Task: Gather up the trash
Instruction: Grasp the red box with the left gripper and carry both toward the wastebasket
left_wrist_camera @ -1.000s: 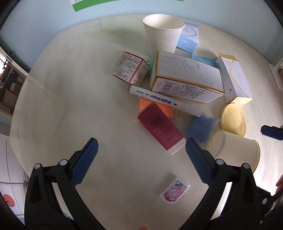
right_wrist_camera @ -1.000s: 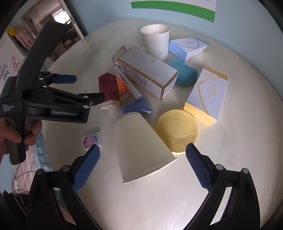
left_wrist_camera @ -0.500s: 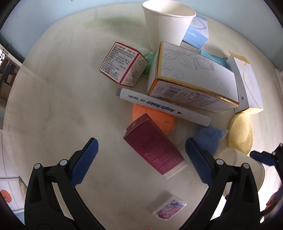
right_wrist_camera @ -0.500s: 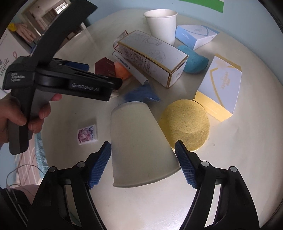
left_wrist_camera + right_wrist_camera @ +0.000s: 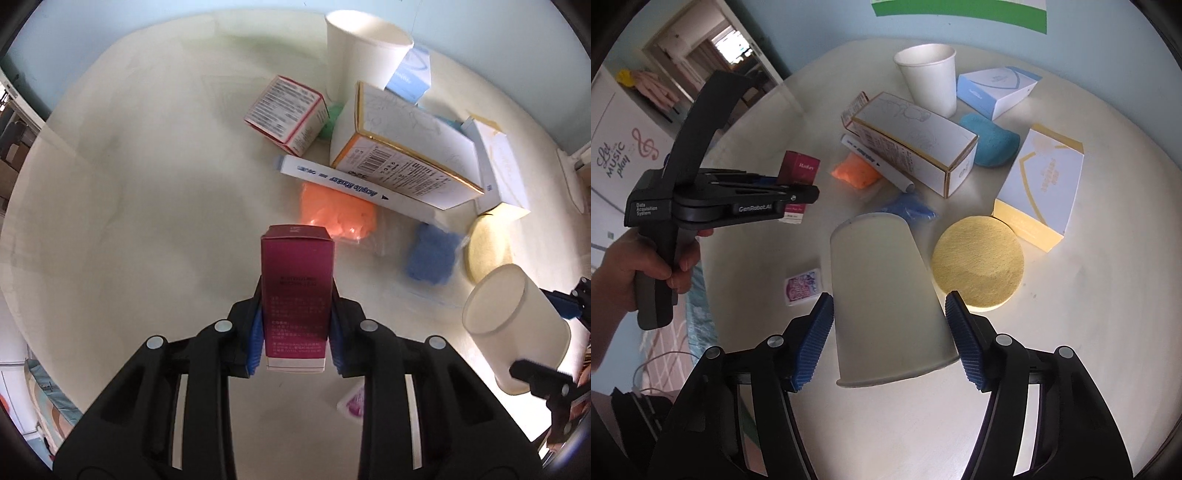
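A: Two items were in the grippers. The left gripper (image 5: 295, 332) was pinched on the red box (image 5: 295, 295), its blue pads pressed against both long sides. In the right wrist view the box (image 5: 799, 173) stood raised above the table (image 5: 1071, 369), near its left edge.

B: And the right gripper (image 5: 888, 343)?

A: Its pads flanked the tipped cup (image 5: 886, 306), rim toward the camera. The left pad touched the cup wall; the right pad sat just beside it, and contact there could not be told. In the left wrist view the same cup (image 5: 517, 328) appeared off the table between the two fingers.

B: Surrounding items?

A: Just beyond the cup lay a blue wad (image 5: 910, 210) and a yellow sponge (image 5: 977, 262). A sachet (image 5: 804, 286) lay left of the cup. Farther out were an orange wad (image 5: 855, 171), a marker (image 5: 875, 162) and a long box (image 5: 916, 144). An upright cup (image 5: 929, 81) stood behind it, with a blue box (image 5: 995, 90) and a teal sponge (image 5: 991, 140) to its right. A yellow-edged box (image 5: 1041, 188) lay touching the yellow sponge.
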Demonstrator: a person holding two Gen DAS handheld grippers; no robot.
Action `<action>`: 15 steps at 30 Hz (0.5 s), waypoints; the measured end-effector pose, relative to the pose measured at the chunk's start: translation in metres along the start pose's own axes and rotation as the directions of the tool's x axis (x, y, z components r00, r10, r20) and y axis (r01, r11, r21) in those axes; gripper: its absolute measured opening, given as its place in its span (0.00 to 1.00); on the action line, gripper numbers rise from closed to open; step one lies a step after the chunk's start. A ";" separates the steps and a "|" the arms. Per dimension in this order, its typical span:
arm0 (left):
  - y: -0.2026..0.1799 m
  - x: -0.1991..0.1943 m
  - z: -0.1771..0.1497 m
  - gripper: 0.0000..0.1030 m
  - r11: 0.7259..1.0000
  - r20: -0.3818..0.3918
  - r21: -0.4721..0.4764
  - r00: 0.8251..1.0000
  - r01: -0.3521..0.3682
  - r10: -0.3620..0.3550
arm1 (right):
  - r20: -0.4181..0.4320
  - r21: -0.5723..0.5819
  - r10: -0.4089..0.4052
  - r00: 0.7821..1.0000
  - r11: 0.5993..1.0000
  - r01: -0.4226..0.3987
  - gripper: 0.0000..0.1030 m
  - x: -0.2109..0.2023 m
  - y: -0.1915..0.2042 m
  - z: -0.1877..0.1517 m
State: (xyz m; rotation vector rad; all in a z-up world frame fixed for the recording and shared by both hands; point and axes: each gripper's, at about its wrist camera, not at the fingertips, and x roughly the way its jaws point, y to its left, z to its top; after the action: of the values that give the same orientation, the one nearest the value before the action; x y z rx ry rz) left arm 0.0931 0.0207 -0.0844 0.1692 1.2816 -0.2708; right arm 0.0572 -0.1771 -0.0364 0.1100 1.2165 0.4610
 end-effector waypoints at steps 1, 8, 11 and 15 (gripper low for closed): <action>0.002 -0.008 -0.005 0.26 1.000 0.013 -0.004 1.000 -0.002 0.002 | 0.004 -0.002 0.007 1.000 1.000 -0.007 0.61 -0.002 0.002 0.000; 0.021 -0.053 -0.027 0.26 0.998 0.092 -0.056 0.995 -0.035 0.040 | 0.041 -0.030 0.076 0.996 0.997 -0.075 0.61 -0.016 0.011 0.004; 0.025 -0.067 -0.038 0.26 0.994 0.119 -0.095 0.991 -0.053 0.064 | 0.037 -0.066 0.129 0.991 0.990 -0.127 0.61 -0.018 0.019 0.009; 0.037 -0.084 -0.056 0.26 0.985 0.139 -0.144 0.984 -0.093 0.113 | 0.015 -0.148 0.187 0.982 0.972 -0.183 0.61 -0.013 0.037 0.017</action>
State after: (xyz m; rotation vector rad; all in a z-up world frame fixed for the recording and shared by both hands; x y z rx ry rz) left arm 0.0303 0.0800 -0.0199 0.0958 1.1372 -0.1036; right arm 0.0593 -0.1464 -0.0070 0.1048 1.1451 0.7079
